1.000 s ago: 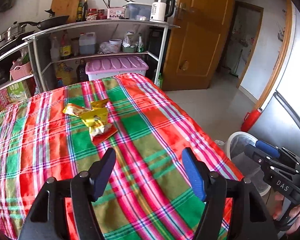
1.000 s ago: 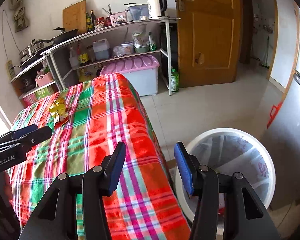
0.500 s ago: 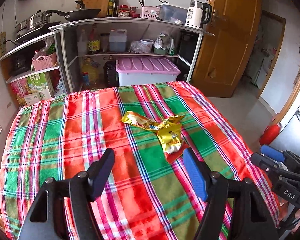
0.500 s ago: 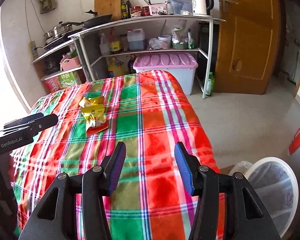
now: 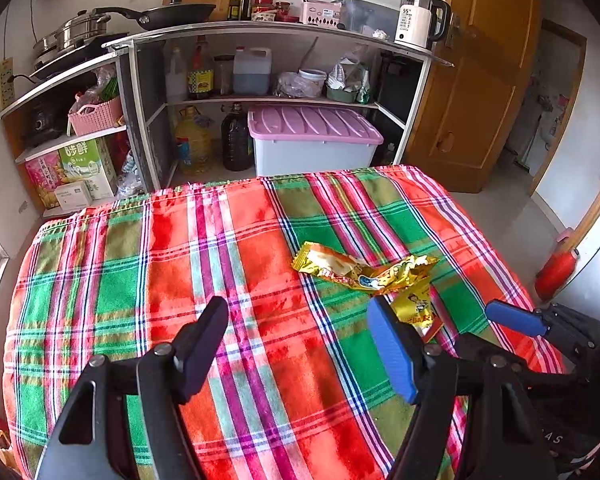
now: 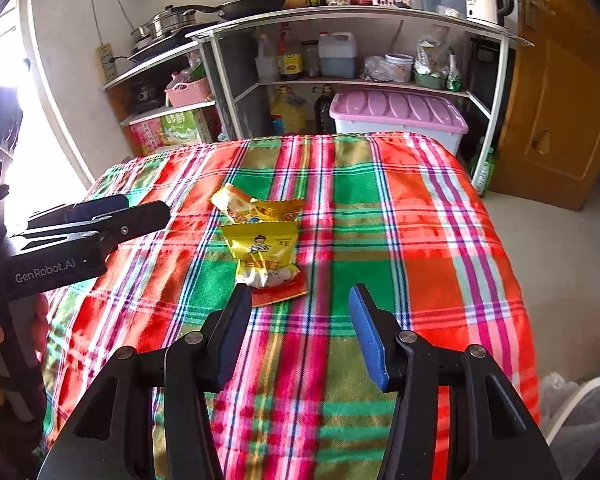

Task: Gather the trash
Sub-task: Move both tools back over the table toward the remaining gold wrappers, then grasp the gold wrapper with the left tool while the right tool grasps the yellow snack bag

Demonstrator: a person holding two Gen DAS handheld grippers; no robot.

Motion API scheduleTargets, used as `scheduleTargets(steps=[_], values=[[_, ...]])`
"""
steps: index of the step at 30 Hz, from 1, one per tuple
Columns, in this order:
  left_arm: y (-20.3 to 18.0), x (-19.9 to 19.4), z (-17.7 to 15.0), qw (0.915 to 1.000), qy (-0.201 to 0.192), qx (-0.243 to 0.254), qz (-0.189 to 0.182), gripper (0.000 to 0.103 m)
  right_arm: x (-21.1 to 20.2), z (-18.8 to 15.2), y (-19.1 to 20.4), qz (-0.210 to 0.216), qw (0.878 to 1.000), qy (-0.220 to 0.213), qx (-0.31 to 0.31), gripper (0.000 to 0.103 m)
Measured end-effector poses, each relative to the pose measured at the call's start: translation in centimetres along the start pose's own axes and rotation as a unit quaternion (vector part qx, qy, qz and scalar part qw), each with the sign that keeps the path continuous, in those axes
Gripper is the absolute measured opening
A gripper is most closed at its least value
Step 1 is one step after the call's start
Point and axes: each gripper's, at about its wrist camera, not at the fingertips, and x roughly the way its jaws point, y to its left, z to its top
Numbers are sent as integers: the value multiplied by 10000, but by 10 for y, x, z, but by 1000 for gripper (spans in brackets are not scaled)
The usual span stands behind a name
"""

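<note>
centrally, crinkled foil wrappers on plaid cloth

light: bright daylight, blown-out window | edges: fisheye-bent, dark corners

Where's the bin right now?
The white bin shows only in the right wrist view, at the bottom right corner, on the floor beside the near right corner of the plaid-covered table.

table: covered by red-green plaid cloth | on it: two crumpled yellow snack wrappers, touching, one overlapping the other, mid-table | red wrapper scrap at their near edge
</note>
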Motion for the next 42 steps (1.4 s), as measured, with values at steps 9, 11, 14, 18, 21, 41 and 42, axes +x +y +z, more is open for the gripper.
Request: scheduleTargets(steps=[9, 11, 14, 18, 21, 41, 42], values=[[9, 19, 8, 9999, 84, -62, -27, 75, 42, 14, 10, 242, 9992, 288, -110, 52], [9, 23, 8, 9999, 106, -37, -57, 75, 51, 16, 10, 211, 9990, 376, -130, 52], [9, 27, 9, 9998, 122, -52, -124, 75, 58, 16, 10, 127, 9988, 441, -163, 52], [8, 32, 10, 9997, 170, -50, -177, 75, 57, 15, 10, 57, 9987, 447, -227, 52], [5, 36, 11, 9996, 207, -26, -186, 75, 56, 14, 8, -10, 9990, 412, -184, 42], [-16, 73, 14, 9987, 426, 231, -129, 76, 45, 10, -11, -162, 9992, 347, 69, 33], [-17, 74, 14, 9987, 427, 255, -121, 76, 45, 10, -11, -160, 9992, 351, 74, 33]])
